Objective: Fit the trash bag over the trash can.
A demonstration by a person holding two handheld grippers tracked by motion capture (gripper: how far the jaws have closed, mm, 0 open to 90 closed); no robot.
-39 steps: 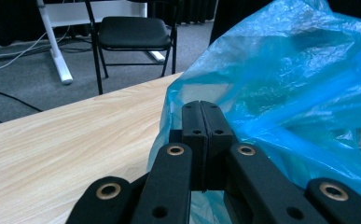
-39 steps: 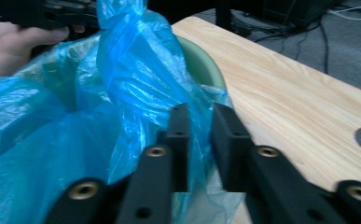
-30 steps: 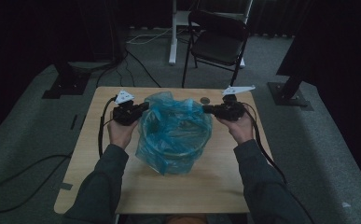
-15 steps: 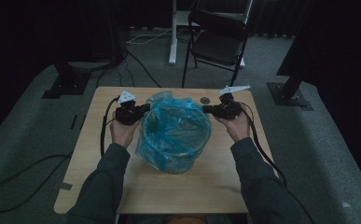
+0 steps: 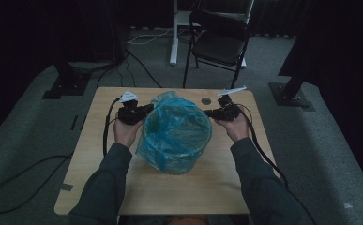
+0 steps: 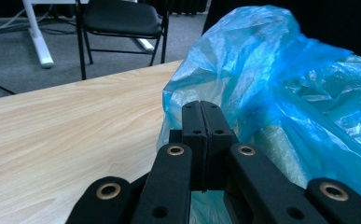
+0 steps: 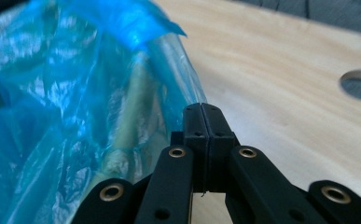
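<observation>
A blue plastic bag [image 5: 174, 133] stands in the middle of the wooden table [image 5: 170, 197], its mouth spread round over what looks like a pale bin inside. My left gripper [image 5: 147, 109] is at the bag's left rim and my right gripper [image 5: 208, 112] at its right rim, each held by a hand. In the left gripper view the jaws [image 6: 201, 106] are shut, with the blue film [image 6: 271, 74] bunched right at their tips. In the right gripper view the jaws [image 7: 201, 108] are shut where the bag's edge [image 7: 99, 93] meets them, so both seem to pinch thin film.
A round hole [image 5: 206, 101] in the tabletop lies just behind the right gripper. A black folding chair [image 5: 219, 42] and a white desk leg [image 5: 173, 33] stand beyond the table. Dark stand bases [image 5: 291, 89] sit on the carpet at both sides. Cables trail from both grippers.
The right gripper has sunk slightly with the bag's edge. The bag's mouth now looks rounder and more spread over the bin. The left gripper has barely moved.
</observation>
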